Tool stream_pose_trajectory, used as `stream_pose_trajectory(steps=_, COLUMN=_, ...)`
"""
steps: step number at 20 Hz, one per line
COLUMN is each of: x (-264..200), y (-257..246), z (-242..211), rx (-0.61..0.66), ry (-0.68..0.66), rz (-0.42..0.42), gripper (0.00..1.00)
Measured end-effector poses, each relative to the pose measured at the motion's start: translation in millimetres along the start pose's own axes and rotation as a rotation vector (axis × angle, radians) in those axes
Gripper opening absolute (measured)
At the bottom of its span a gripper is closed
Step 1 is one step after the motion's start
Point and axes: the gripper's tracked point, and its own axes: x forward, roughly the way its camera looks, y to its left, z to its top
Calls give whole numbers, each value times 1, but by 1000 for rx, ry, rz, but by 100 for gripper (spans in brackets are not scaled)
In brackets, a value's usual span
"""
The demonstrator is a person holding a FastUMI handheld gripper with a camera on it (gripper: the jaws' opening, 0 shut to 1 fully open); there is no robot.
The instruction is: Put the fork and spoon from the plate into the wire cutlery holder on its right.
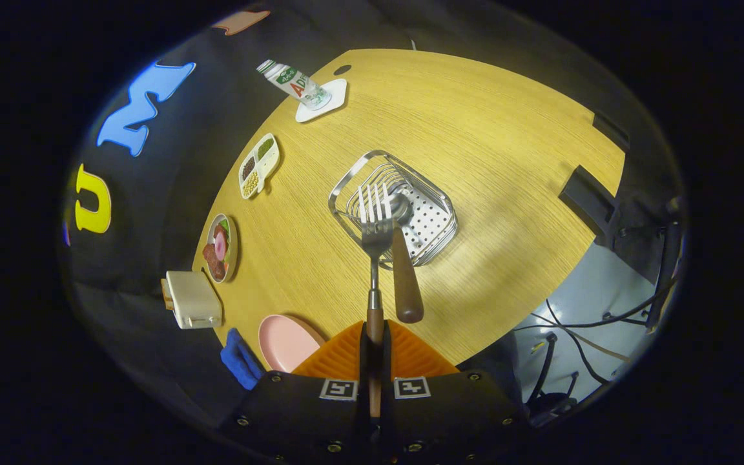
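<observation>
My gripper (375,339) is shut on the brown handle of the fork (375,226), whose tines point forward and hang over the wire cutlery holder (392,208). The spoon (403,258) stands in the holder, bowl down, with its brown handle sticking up right of the fork. The holder sits on the wooden table (475,142), beyond my fingers. The pink plate (287,341) lies near the table's edge, just left of my fingers.
A blue cloth (239,358) and a cream toaster (192,299) sit left of the plate. Further along are a plate of food (220,247), a divided dish (258,165) and a bottle (294,84) on a white coaster. Cables lie on the floor at the right.
</observation>
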Motion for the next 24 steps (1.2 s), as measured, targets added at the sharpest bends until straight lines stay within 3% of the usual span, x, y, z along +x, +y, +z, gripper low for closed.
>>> stream_pose_trajectory(steps=14, x=-13, y=4, z=23, rx=67, ry=-64, rz=37, gripper=15)
stream_pose_trajectory(steps=24, x=-19, y=1, z=24, rx=82, ry=-75, rz=46, gripper=15)
